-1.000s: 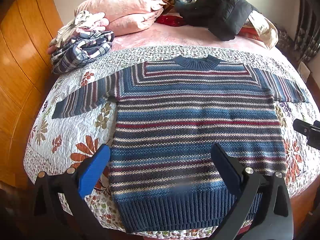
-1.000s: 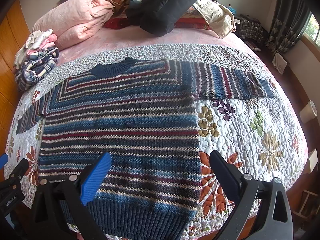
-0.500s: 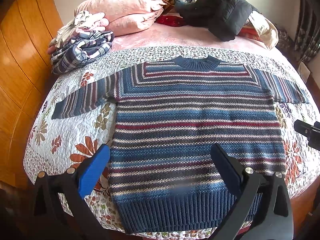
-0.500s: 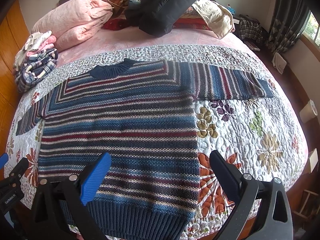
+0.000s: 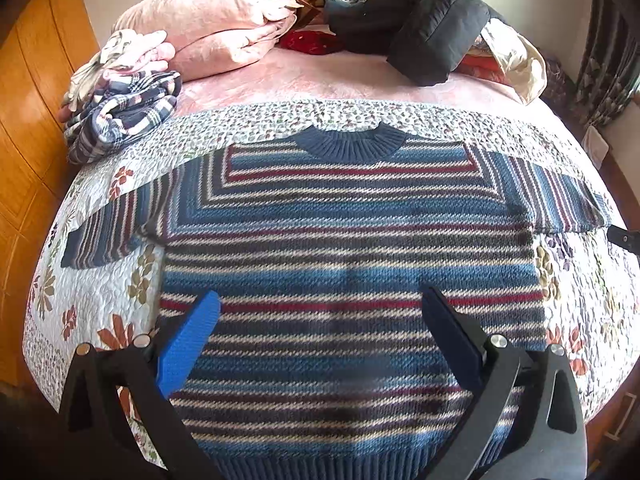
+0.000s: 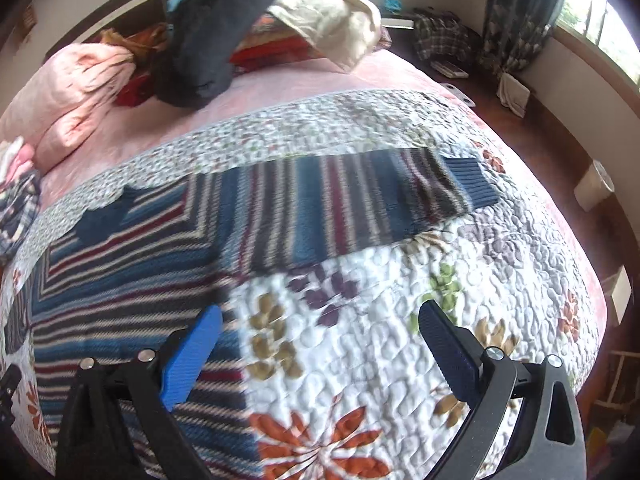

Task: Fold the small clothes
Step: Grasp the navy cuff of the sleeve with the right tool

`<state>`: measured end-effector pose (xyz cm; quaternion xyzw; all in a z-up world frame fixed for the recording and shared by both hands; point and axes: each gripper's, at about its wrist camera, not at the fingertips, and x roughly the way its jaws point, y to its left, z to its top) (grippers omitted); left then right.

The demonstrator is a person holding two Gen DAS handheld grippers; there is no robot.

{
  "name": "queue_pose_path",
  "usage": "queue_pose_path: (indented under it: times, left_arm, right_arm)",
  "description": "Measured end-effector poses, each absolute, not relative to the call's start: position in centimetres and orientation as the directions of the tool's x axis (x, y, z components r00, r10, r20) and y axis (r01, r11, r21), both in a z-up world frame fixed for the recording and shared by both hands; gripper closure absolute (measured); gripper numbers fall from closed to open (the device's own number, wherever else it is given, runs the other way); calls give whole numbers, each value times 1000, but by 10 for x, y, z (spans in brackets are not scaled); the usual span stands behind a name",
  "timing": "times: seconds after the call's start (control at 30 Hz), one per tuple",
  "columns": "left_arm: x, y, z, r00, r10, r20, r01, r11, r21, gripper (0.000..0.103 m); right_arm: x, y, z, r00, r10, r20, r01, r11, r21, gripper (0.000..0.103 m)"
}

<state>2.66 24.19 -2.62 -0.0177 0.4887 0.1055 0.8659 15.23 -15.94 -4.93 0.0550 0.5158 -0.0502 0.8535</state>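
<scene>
A striped knit sweater (image 5: 344, 256) in blue, maroon and cream lies flat and face up on the floral quilt (image 5: 100, 292), both sleeves spread sideways. My left gripper (image 5: 320, 320) hovers open above the sweater's lower body, nothing between its fingers. In the right wrist view the sweater's right sleeve (image 6: 344, 204) stretches across the quilt (image 6: 360, 340) with its dark blue cuff (image 6: 472, 184) at the far end. My right gripper (image 6: 318, 336) is open over the quilt, just right of the sweater's side edge and below the sleeve. A bit of the right gripper (image 5: 624, 238) shows at the left view's right edge.
A pile of plaid and pink clothes (image 5: 120, 116) sits at the bed's far left. Folded pink bedding (image 5: 212, 28) and a black padded jacket (image 5: 424, 36) lie near the headboard. Wooden panelling (image 5: 24, 120) runs left of the bed; curtains (image 6: 516, 16) and floor clutter are on the right.
Both grippers moved forward over the bed. The right one swung to the right toward the sleeve, and its view is blurred. The sweater has not moved.
</scene>
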Motion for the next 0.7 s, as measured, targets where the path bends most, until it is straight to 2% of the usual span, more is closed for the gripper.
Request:
queue_pose_path:
  times: [0.23,0.27,0.37,0.43,0.5,0.63,0.67,0.7]
  left_arm:
    - [76,208,-39,503,147,-851,-177,982,65,3]
    - [80,203,-41,505,143,-851,-170,983,64,3]
    - [90,188,-48,508,138,-851,-149,986,71,3]
    - [94,181,-53,505,136,-852,-136,988,77,3]
    - [95,176,-57,502,136,-854,-128,988,82,3]
    - [95,175,-67,487,143,-862,-123,988,94,3]
    - [94,176,-69,484,147,-863,-124,987,99,3]
    - [93,177,-70,482,151,-863,-124,987,104,3]
  right_arm:
    - [235,-319,-93,374,-63,-925,379,921,91,4]
    - [243,-336,-100,362,-46,-931,395,912,109,8]
    - [262,-370,-123,342,15,-940,440,881,174,9]
    - [270,-380,-137,315,15,-949,460,872,166,11]
    - [278,-383,-151,289,23,-957,460,874,160,15]
    - [284,-383,-177,266,119,-957,473,849,237,26]
    - [284,-382,-179,273,115,-955,476,847,238,33]
    - [285,-380,-180,287,109,-952,472,848,239,46]
